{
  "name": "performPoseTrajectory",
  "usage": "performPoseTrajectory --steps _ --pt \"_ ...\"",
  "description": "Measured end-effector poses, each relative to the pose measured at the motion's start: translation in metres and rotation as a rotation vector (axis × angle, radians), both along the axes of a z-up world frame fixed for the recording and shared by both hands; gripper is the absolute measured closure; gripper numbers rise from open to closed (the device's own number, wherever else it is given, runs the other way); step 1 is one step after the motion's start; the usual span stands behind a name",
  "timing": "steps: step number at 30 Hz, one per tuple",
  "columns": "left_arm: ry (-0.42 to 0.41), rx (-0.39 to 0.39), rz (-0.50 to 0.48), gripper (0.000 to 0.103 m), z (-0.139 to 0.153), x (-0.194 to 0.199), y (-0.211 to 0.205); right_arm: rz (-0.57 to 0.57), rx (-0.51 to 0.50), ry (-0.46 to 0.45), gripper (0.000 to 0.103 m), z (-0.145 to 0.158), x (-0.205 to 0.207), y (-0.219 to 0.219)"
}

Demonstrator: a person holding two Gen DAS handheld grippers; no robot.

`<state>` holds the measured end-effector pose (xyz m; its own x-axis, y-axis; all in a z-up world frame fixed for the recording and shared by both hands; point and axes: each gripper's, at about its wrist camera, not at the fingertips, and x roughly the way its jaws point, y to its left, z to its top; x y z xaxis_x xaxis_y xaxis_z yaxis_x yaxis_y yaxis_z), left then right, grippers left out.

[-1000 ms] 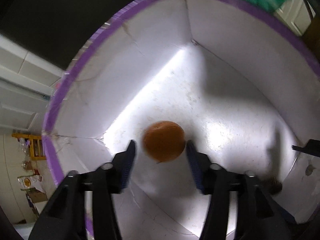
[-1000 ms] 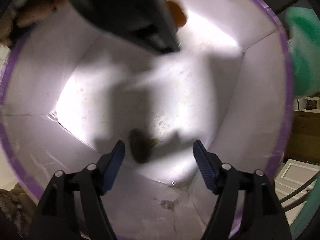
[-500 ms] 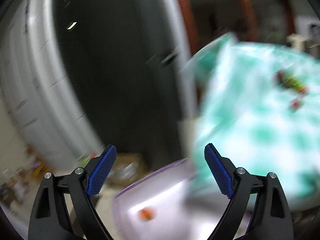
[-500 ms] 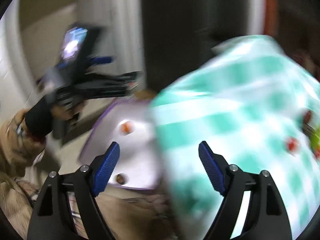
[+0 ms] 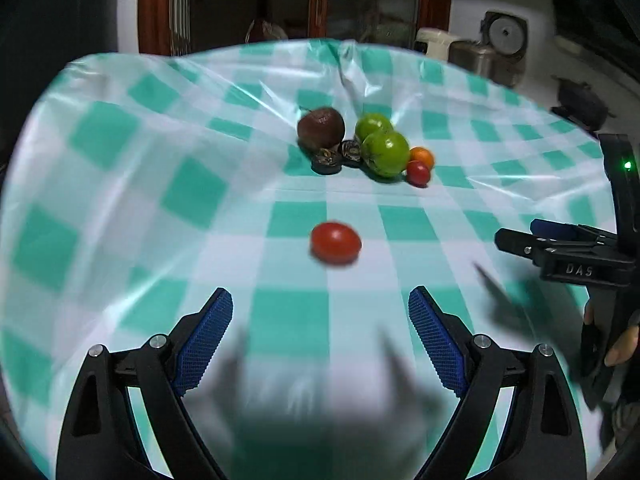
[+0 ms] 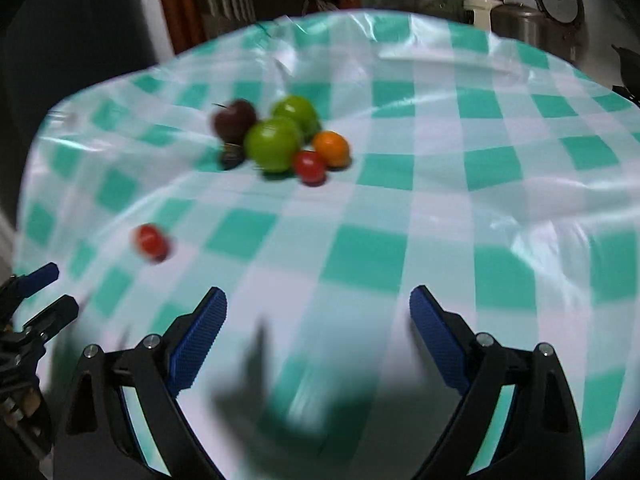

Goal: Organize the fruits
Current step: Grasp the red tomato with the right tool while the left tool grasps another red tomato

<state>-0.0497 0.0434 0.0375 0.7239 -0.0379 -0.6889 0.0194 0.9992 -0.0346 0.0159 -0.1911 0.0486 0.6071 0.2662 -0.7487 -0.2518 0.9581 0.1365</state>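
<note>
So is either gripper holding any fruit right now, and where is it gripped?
Nothing is held. The left gripper and right gripper both stand open and empty above the checked cloth; the lone red tomato lies free.

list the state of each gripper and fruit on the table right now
left gripper: open, empty, jaws just widened
right gripper: open, empty, jaws just widened
lone red tomato: loose on tablecloth, apart from the pile
fruit pile: clustered, untouched
</note>
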Motion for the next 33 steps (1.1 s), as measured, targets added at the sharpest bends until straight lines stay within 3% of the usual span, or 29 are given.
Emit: performPoseTrajectory --steps 2,6,8,13,16,19,28,29,31,33 --pt "0.034 0.022 0.019 0.016 -0.007 0.029 -0.003 0.008 -0.014 0.034 0.018 -0.008 0.028 0.007" --pt "0.086 -0.024 0.027 0.016 -0.014 0.056 0.002 0.058 -0.067 0.051 0.022 -0.014 0.071 0.029" --pt "0.084 -0.035 0.03 0.016 -0.013 0.059 0.006 0.085 -0.086 0.069 0.034 -0.016 0.089 0.038" --pt "0.088 -0.054 0.008 0.016 -0.013 0.055 0.009 0.098 -0.12 0.074 0.042 -0.018 0.126 0.054" --pt "0.083 -0.024 -0.024 0.016 -0.013 0.049 0.004 0.104 -0.116 0.067 0.055 -0.019 0.138 0.058" --pt "0.093 -0.01 -0.025 0.016 -0.013 0.053 0.001 0.127 -0.093 0.056 0.073 -0.019 0.137 0.061" --pt "0.134 -0.011 -0.025 0.017 -0.018 0.06 0.001 0.109 0.004 0.033 0.073 -0.014 0.085 0.045" --pt "0.136 -0.008 -0.025 0.02 -0.018 0.061 0.001 0.107 0.018 0.03 0.073 -0.013 0.078 0.042" --pt "0.144 0.006 -0.035 0.035 -0.02 0.064 -0.002 0.102 0.041 0.02 0.073 -0.01 0.065 0.04" --pt "0.157 0.023 -0.042 0.056 -0.022 0.066 -0.005 0.096 0.047 0.01 0.073 -0.01 0.056 0.039"
